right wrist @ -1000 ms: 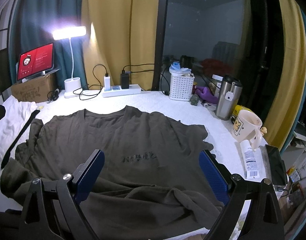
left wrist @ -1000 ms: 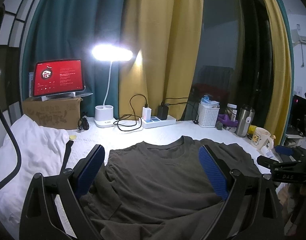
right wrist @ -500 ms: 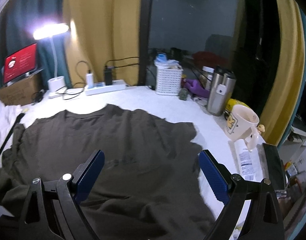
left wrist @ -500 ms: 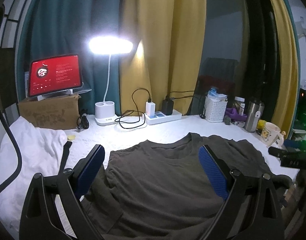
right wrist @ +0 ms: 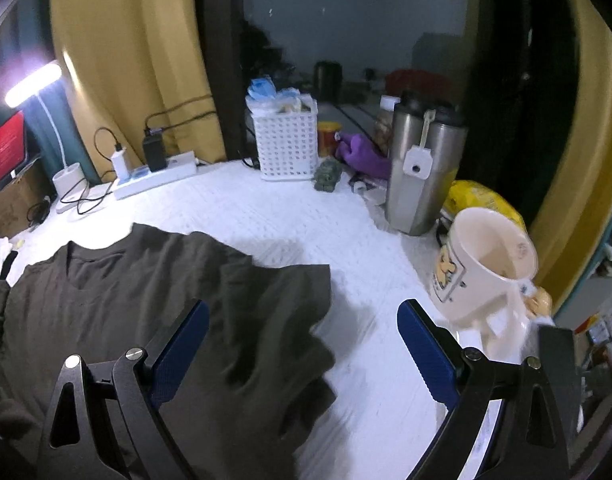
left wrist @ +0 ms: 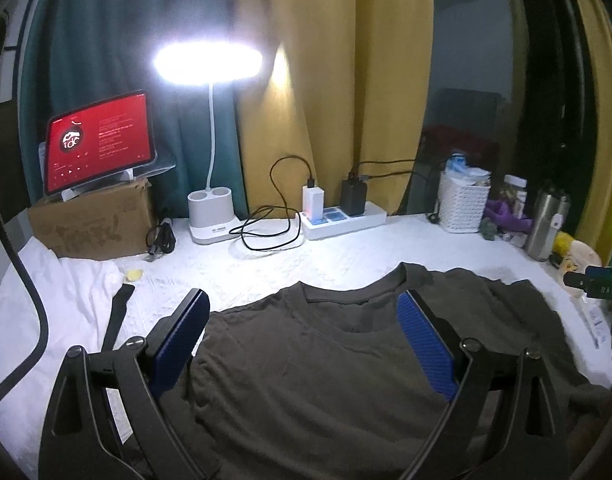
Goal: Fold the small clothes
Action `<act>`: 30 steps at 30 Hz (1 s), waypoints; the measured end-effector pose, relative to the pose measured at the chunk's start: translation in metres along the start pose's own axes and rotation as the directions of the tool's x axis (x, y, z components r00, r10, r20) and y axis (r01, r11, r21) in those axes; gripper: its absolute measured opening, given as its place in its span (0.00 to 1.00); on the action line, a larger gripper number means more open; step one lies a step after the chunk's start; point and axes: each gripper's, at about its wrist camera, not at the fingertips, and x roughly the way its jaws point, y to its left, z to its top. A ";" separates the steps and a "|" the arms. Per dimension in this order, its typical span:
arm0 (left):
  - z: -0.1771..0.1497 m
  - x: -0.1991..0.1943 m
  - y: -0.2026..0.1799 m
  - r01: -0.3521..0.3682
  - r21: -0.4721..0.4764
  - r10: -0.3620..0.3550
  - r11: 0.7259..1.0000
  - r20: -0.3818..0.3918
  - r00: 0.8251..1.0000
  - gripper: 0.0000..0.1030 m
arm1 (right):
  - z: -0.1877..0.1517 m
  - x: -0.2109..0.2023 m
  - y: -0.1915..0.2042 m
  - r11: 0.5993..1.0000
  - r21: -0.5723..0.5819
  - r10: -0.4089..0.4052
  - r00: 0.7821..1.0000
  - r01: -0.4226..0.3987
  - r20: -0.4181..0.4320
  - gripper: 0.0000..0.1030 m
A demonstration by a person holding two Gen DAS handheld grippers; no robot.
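Note:
A dark olive T-shirt [left wrist: 345, 360] lies spread on the white table cover, neck toward the curtains. My left gripper [left wrist: 302, 344] hovers over its chest and left shoulder, jaws wide open, nothing held. In the right wrist view the same T-shirt [right wrist: 146, 300] fills the left half, its right sleeve rumpled by the shirt's edge. My right gripper [right wrist: 302, 344] is open above that sleeve edge and the bare white cover, gripping nothing. The right gripper's body [left wrist: 589, 284] shows at the far right of the left wrist view.
A cream mug [right wrist: 485, 264] stands close to my right finger, a steel flask [right wrist: 417, 176] behind it. A white basket [right wrist: 286, 140], power strip [left wrist: 341, 216], desk lamp [left wrist: 210, 216], red-screened tablet [left wrist: 98, 144] on a cardboard box and white cloth [left wrist: 46, 312] line the back and left.
The right gripper has swung right, from over the shirt's middle to its right sleeve edge near the mug. The left gripper shifted slightly back and left. Both stayed open.

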 end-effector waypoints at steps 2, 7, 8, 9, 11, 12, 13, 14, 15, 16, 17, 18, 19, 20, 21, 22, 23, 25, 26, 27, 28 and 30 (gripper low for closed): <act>0.001 0.009 -0.003 -0.023 0.001 0.023 1.000 -0.017 1.000 0.92 | 0.004 0.019 -0.008 1.000 0.003 0.023 0.999 -0.023 -0.029 0.87; 0.000 0.028 -0.006 -0.068 -0.022 0.066 0.997 -0.066 0.996 0.92 | 0.004 0.069 -0.016 0.995 0.020 0.099 0.988 -0.098 -0.120 0.84; 0.000 0.031 -0.006 -0.075 -0.024 0.073 0.997 -0.077 0.994 0.92 | 0.004 0.077 -0.015 0.993 0.019 0.117 0.984 -0.116 -0.137 0.78; -0.001 0.036 -0.006 -0.083 -0.026 0.081 0.996 -0.090 0.993 0.92 | 0.004 0.086 -0.014 0.991 0.021 0.136 0.978 -0.135 -0.155 0.72; -0.001 0.041 -0.006 -0.094 -0.023 0.091 0.995 -0.108 0.990 0.92 | 0.003 0.098 -0.010 0.985 0.028 0.171 0.968 -0.169 -0.186 0.66; -0.001 0.044 -0.007 -0.099 -0.020 0.095 0.995 -0.120 0.988 0.92 | 0.003 0.105 -0.009 0.982 0.033 0.189 0.961 -0.186 -0.204 0.62; -0.001 0.046 -0.007 -0.100 -0.017 0.097 0.995 -0.127 0.987 0.92 | 0.002 0.110 -0.008 0.980 0.036 0.200 0.955 -0.197 -0.220 0.60; -0.001 0.047 -0.008 -0.102 -0.013 0.100 0.995 -0.131 0.986 0.92 | 0.002 0.111 -0.006 0.980 0.030 0.199 0.956 -0.197 -0.213 0.56; 0.000 0.049 -0.007 -0.104 -0.009 0.102 0.995 -0.132 0.986 0.92 | 0.003 0.111 -0.004 0.977 0.031 0.212 0.954 -0.210 -0.214 0.40; 0.000 0.050 -0.006 -0.103 -0.008 0.101 0.995 -0.134 0.986 0.92 | 0.003 0.112 -0.003 0.974 0.040 0.224 0.951 -0.221 -0.213 0.30; 0.000 0.051 -0.005 -0.101 -0.008 0.099 0.995 -0.137 0.986 0.92 | 0.002 0.113 -0.002 0.973 0.048 0.230 0.948 -0.225 -0.220 0.18; 0.000 0.052 -0.005 -0.099 -0.009 0.097 0.995 -0.138 0.986 0.92 | 0.001 0.113 -0.002 0.975 0.038 0.224 0.951 -0.221 -0.214 0.14; 0.001 0.053 -0.004 -0.096 -0.009 0.093 0.995 -0.140 0.986 0.92 | 0.001 0.112 -0.001 0.976 0.028 0.219 0.953 -0.218 -0.211 0.10; 0.001 0.052 -0.003 -0.092 -0.008 0.090 0.996 -0.139 0.986 0.92 | 0.001 0.111 0.000 0.976 0.029 0.215 0.953 -0.214 -0.211 0.08; 0.002 0.051 -0.001 -0.088 -0.006 0.086 0.996 -0.133 0.987 0.92 | 0.002 0.107 -0.002 0.979 0.037 0.205 0.958 -0.202 -0.201 0.08; 0.002 0.050 0.001 -0.085 -0.006 0.084 0.996 -0.127 0.988 0.92 | 0.004 0.103 -0.004 0.981 0.039 0.193 0.962 -0.189 -0.192 0.07; 0.002 0.049 0.003 -0.084 -0.008 0.082 0.996 -0.122 0.989 0.92 | 0.005 0.099 -0.007 0.983 0.042 0.182 0.967 -0.177 -0.180 0.07; 0.002 0.048 0.010 -0.081 -0.019 0.078 0.997 -0.116 0.990 0.92 | 0.011 0.083 -0.013 0.990 0.054 0.138 0.980 -0.131 -0.146 0.07; 0.002 0.048 0.014 -0.079 -0.027 0.075 0.997 -0.114 0.991 0.92 | 0.012 0.079 -0.015 0.992 0.057 0.120 0.983 -0.113 -0.137 0.07; 0.002 0.048 0.019 -0.077 -0.032 0.073 0.997 -0.114 0.991 0.92 | 0.014 0.072 -0.016 0.994 0.060 0.093 0.988 -0.086 -0.126 0.07; 0.002 0.048 0.022 -0.075 -0.036 0.070 0.997 -0.114 0.991 0.92 | 0.014 0.066 -0.018 0.996 0.060 0.074 0.990 -0.067 -0.119 0.07; 0.001 0.047 0.031 -0.066 -0.040 0.061 0.997 -0.111 0.992 0.92 | 0.013 0.057 -0.017 0.997 0.067 0.053 0.992 -0.046 -0.112 0.07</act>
